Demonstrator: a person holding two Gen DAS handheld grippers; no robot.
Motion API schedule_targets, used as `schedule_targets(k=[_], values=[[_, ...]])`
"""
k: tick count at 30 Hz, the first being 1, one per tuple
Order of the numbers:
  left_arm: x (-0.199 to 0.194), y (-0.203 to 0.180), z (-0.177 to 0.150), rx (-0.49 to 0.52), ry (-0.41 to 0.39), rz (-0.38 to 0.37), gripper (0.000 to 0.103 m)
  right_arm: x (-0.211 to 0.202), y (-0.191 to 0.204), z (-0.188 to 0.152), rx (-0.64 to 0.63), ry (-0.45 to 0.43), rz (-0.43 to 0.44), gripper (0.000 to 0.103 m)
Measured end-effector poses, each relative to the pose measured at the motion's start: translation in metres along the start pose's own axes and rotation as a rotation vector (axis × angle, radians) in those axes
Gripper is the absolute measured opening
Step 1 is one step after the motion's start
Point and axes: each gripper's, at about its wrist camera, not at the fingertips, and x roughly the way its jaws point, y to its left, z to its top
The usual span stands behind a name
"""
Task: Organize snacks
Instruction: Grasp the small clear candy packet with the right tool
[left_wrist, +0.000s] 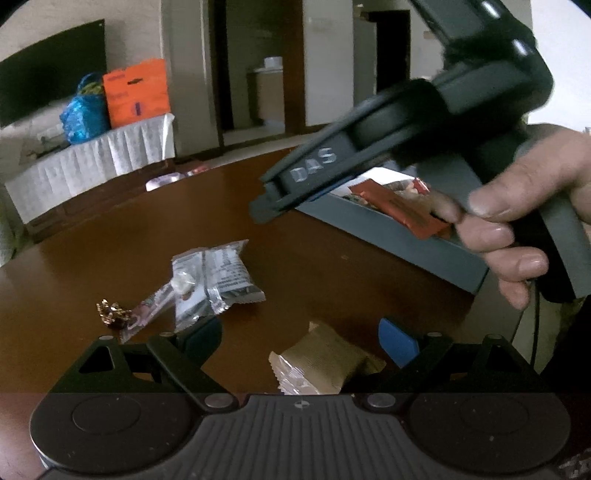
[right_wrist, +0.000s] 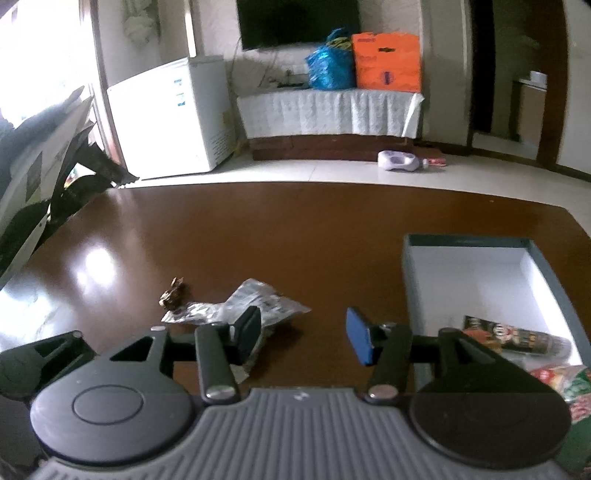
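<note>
My left gripper (left_wrist: 303, 339) is open low over the brown table, its jaws either side of a tan snack packet (left_wrist: 325, 360). Ahead lie a silver packet (left_wrist: 218, 280), a clear-wrapped candy (left_wrist: 147, 314) and a small gold-foil sweet (left_wrist: 110, 314). The grey box (left_wrist: 399, 236) at the right holds an orange-red packet (left_wrist: 402, 206). My right gripper (right_wrist: 303, 339) is open and empty above the table, beside the box (right_wrist: 413, 291), which holds a dark packet (right_wrist: 517, 338). The silver packet (right_wrist: 258, 306) and foil sweet (right_wrist: 173, 293) lie at its left. The right gripper's body crosses the left wrist view (left_wrist: 424, 122).
The table's far edge (right_wrist: 295, 182) gives onto a tiled floor. Beyond it stand a white freezer (right_wrist: 173, 118) and a low cloth-covered bench (right_wrist: 328, 110) with a blue bag and an orange bag. A dark object sits past the table's left edge (right_wrist: 74, 184).
</note>
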Motion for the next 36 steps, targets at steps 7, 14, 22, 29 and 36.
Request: schedule_targets(k=[7, 14, 22, 29, 36], values=[[0.010, 0.006, -0.007, -0.022, 0.018, -0.020, 0.092, 0.026, 0.015, 0.000, -0.011, 0.066, 0.026, 0.053], [0.013, 0.003, -0.011, 0.002, 0.022, -0.031, 0.092, 0.048, 0.013, -0.001, 0.035, 0.123, 0.055, 0.053], [0.016, -0.002, -0.011, 0.033, 0.012, -0.034, 0.091, 0.065, 0.017, -0.001, 0.055, 0.162, 0.077, 0.053], [0.023, -0.005, -0.015, 0.046, 0.021, -0.048, 0.088, 0.078, 0.022, 0.001, 0.061, 0.180, 0.086, 0.055], [0.028, -0.006, -0.016, 0.045, 0.029, -0.062, 0.084, 0.089, 0.030, 0.001, 0.033, 0.195, 0.098, 0.056]])
